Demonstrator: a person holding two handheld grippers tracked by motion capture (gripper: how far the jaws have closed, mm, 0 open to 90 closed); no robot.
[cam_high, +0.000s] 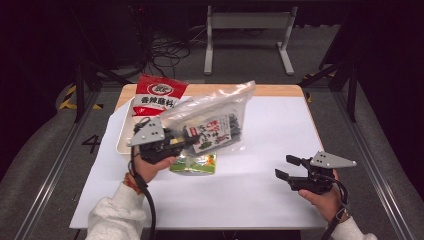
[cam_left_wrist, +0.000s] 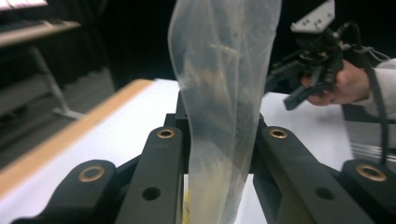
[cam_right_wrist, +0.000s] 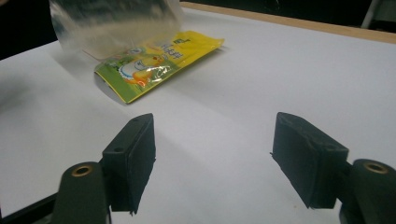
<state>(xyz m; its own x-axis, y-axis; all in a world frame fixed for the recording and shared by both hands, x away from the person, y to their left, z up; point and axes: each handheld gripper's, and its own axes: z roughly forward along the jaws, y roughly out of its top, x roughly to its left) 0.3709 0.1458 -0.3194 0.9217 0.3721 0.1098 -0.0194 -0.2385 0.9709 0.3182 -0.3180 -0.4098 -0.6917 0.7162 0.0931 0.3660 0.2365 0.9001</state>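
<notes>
Left gripper (cam_high: 192, 140) clamps clear bag (cam_high: 212, 117), long axis rising toward table's (cam_high: 280, 150) far right corner. Right gripper (cam_high: 285, 167) gapes, empty; its view shows yellow-green packet (cam_right_wrist: 159, 60).

High overview; two close claw-mounted views

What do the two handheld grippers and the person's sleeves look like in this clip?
Both the left gripper and right gripper are black, with brass-ringed pivots, square jaw pads, a grey three-cornered plate on top and a trailing black cable. The sleeves are white; the right wrist wears a dark band.
</notes>
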